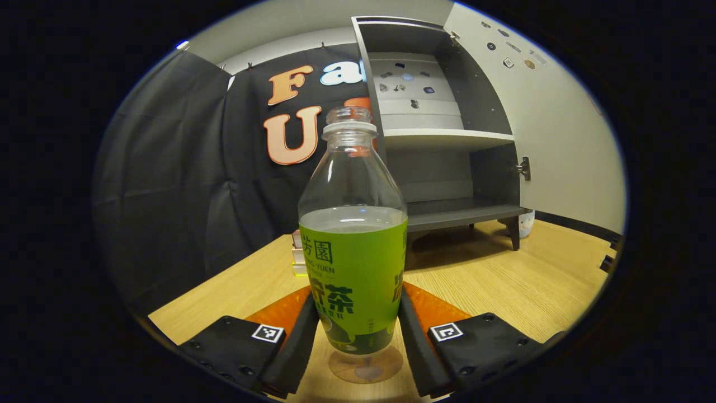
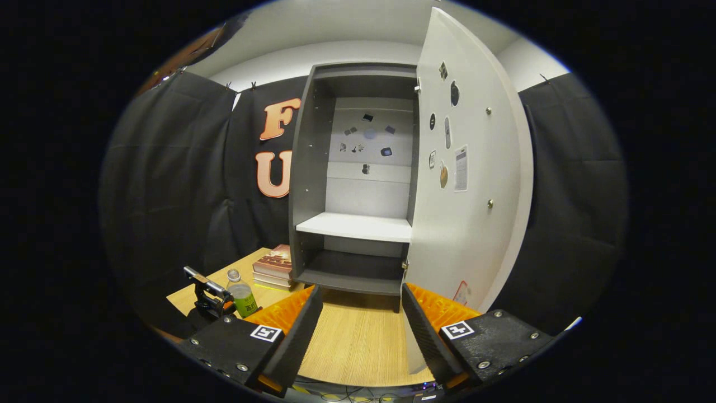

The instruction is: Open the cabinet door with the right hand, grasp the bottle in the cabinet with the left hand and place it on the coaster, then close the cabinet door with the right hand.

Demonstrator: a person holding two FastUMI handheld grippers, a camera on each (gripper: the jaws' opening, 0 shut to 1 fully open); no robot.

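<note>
A clear bottle (image 1: 352,263) with a green label and no cap stands upright on a small round coaster (image 1: 366,366) on the wooden table. My left gripper (image 1: 358,322) has a finger against each side of the bottle's lower body. In the right gripper view the same bottle (image 2: 243,299) and the left gripper (image 2: 224,305) appear small at the table's left edge. My right gripper (image 2: 361,313) is open, holds nothing and faces the grey cabinet (image 2: 358,224) from a distance. The cabinet door (image 2: 475,196) is swung wide open to the right. Both shelves are bare.
A stack of books (image 2: 274,266) lies on the table left of the cabinet, behind the bottle. The wooden table (image 2: 358,341) stretches between my right gripper and the cabinet's base. Black cloth walls close in the booth on the left and right.
</note>
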